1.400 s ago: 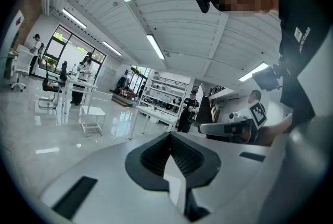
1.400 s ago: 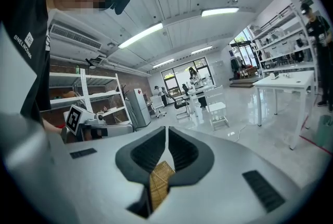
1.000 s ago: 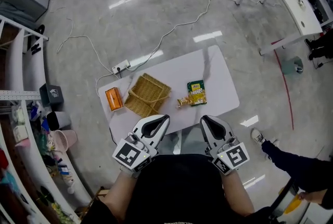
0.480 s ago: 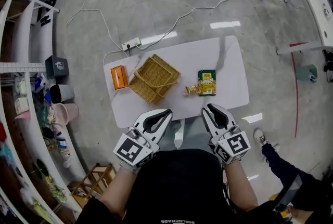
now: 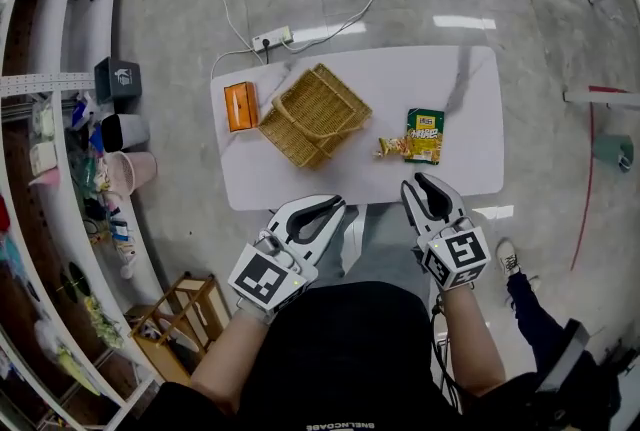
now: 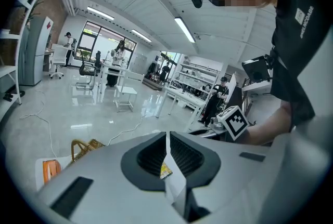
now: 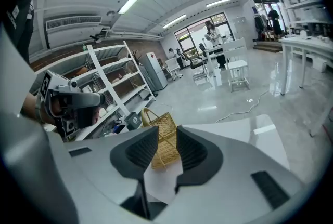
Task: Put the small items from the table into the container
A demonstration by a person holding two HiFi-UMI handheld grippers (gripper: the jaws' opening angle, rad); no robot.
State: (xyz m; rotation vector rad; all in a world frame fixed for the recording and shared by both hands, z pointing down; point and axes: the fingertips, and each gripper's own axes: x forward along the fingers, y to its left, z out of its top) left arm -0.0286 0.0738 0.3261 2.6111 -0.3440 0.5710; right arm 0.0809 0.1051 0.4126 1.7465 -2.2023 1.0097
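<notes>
resting empty, wicker basket [image 5: 314,115], left gripper [image 5: 336,207] jaws together (right gripper [image 5: 413,185] jaws opening, empty)

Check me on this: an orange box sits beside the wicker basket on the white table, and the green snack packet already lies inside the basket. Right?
Not quite. The head view shows the green snack packet lying on the white table, apart from the wicker basket, not inside it. The orange box does sit beside the basket.
</notes>
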